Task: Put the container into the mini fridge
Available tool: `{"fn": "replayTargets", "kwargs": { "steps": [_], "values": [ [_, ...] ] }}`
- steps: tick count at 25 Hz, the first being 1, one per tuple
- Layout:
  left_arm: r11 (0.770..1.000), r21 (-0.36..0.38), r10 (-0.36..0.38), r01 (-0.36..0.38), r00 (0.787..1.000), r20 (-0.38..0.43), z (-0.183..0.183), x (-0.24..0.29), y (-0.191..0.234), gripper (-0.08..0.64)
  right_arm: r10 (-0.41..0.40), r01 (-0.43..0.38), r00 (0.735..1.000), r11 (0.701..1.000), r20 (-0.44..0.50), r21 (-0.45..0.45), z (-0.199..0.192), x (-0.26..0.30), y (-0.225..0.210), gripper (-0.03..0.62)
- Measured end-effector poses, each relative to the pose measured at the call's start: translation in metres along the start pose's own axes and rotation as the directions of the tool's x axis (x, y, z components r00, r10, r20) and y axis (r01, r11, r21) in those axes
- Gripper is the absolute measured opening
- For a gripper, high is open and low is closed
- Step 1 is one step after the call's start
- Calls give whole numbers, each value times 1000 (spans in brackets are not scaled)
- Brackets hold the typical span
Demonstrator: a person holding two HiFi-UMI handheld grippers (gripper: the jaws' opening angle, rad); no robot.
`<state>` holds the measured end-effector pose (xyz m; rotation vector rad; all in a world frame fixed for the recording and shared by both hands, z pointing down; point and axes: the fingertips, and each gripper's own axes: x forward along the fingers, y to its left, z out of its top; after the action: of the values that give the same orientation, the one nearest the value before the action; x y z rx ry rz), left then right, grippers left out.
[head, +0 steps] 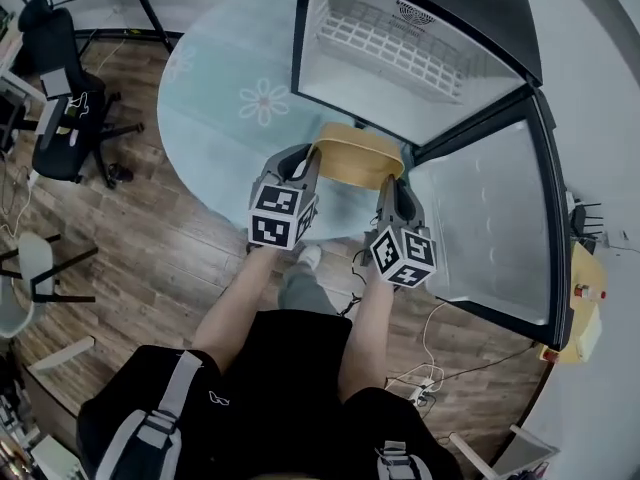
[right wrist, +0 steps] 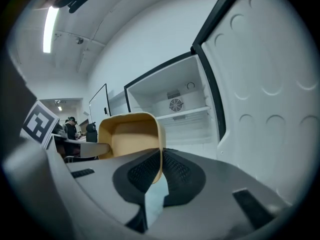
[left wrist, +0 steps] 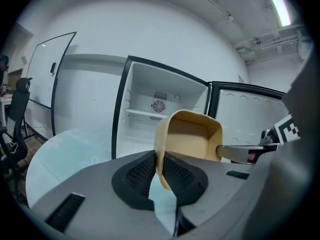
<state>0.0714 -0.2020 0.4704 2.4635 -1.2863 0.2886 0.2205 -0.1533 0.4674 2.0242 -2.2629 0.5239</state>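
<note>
Pinching opposite walls, left claw and right claw clamp a tan, empty, round-cornered container.

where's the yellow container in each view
Head view: container at centre, before the open mini fridge.
Left gripper view: container centre-right, its wall pinched by the left gripper.
Right gripper view: container centre-left, pinched by the right gripper.
Shared landmark: the open mini fridge.

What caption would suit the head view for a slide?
Left gripper and right gripper hold a tan container by its rim before the open mini fridge.
</note>
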Motion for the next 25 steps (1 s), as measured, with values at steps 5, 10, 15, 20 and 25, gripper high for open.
{"fn": "replayTargets", "kwargs": {
  "steps": [5,10,15,20,25],
  "values": [
    [997,-23,68,-69,998,-10,11,39,13,24,52,-52,999,998,-5,-17,19,44,-17,14],
    [992,-17,125,-126,991,-43,17,60,29,17,60,-59,998,998,-37,18,16,68,-18,15],
    [986,-35,160,-163,984,-75,15,85,51,15,51,-50,997,999,-65,19,9,101,-21,15],
    [991,-40,126,-131,986,-111,9,120,58,15,-13,15,996,1000,-91,26,1,126,-39,15],
    [992,-52,110,-116,988,-113,30,114,43,15,-68,70,994,997,-82,28,27,108,-39,14]
  ]
}}
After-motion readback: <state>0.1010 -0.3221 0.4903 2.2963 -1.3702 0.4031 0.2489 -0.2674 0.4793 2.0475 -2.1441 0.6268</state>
